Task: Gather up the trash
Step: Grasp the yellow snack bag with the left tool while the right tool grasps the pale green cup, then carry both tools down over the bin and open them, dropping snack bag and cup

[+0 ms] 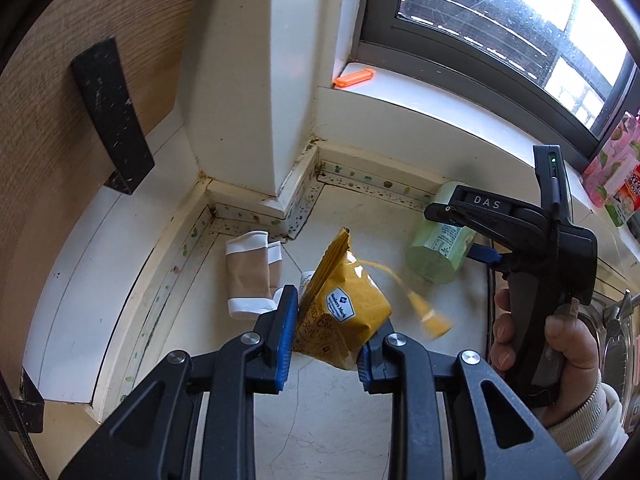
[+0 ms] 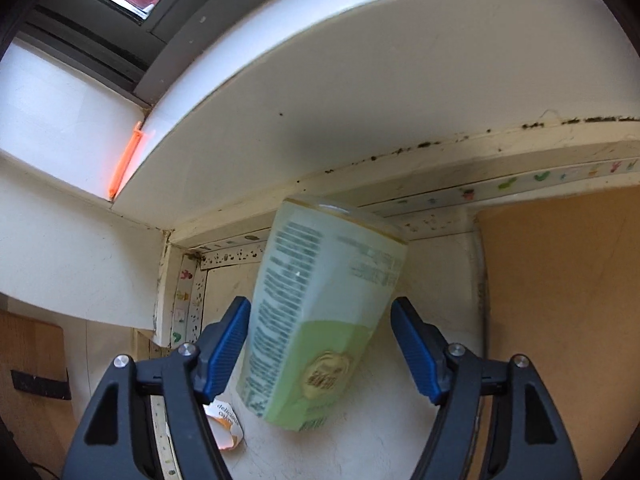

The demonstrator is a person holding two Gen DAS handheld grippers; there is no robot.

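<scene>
My left gripper [image 1: 334,320] is shut on a yellow snack bag [image 1: 348,300], held a little above the pale countertop [image 1: 320,420]. A torn yellow strip [image 1: 428,316] dangles blurred from the bag. Behind it lies a brown and white paper wrapper [image 1: 250,276]. A pale green printed cup [image 2: 320,308] lies tilted near the back wall, also visible in the left wrist view [image 1: 440,248]. My right gripper [image 2: 320,308], held by a hand [image 1: 568,344], straddles the cup with its blue pads [image 2: 416,344] standing off its sides, so it is open.
An orange clip [image 1: 354,77] lies on the window sill. A torn scrap printed "delicious cakes" [image 2: 226,420] lies under my right gripper. A pink package [image 1: 616,172] stands at the right edge. A white pillar [image 1: 248,100] and a wooden panel [image 1: 80,80] close off the corner.
</scene>
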